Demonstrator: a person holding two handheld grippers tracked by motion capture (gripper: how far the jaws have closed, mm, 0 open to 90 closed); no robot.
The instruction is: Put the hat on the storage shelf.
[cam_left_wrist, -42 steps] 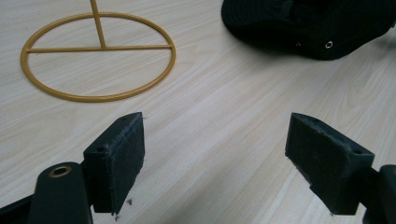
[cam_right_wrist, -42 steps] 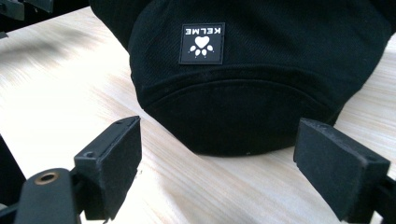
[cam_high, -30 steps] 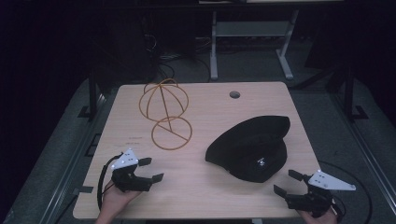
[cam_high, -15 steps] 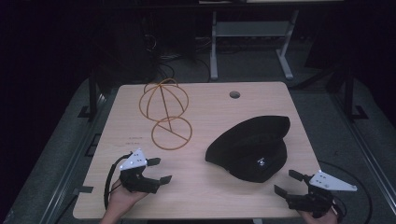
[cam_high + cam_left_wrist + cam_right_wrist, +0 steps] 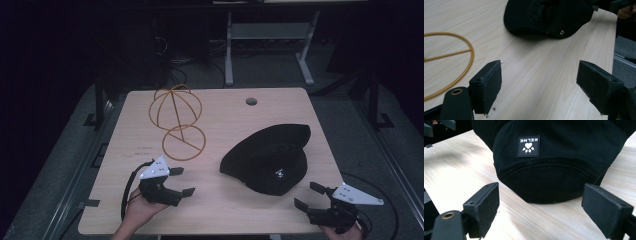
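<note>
A black cap (image 5: 270, 156) with a small white paw label lies on the right half of the wooden table (image 5: 220, 210). My left gripper (image 5: 182, 181) hovers open at the front left, its jaws facing the cap (image 5: 549, 17) with bare wood between them. At the front right corner my right gripper (image 5: 309, 195) stands open just short of the cap's brim (image 5: 549, 187). A gold wire stand (image 5: 176, 120), a sphere frame on a ring base, rises at the back left; its ring (image 5: 454, 60) lies left of my left jaws.
A round cable hole (image 5: 251, 101) sits near the table's far edge. Beyond it stands a grey metal frame (image 5: 270, 45) on dark floor. Cables trail from both grippers off the front edge. Bare wood stretches between cap and left gripper.
My left gripper has moved right and slightly forward toward the cap, turning its jaws to face it. The right gripper, the cap and the wire stand have stayed put.
</note>
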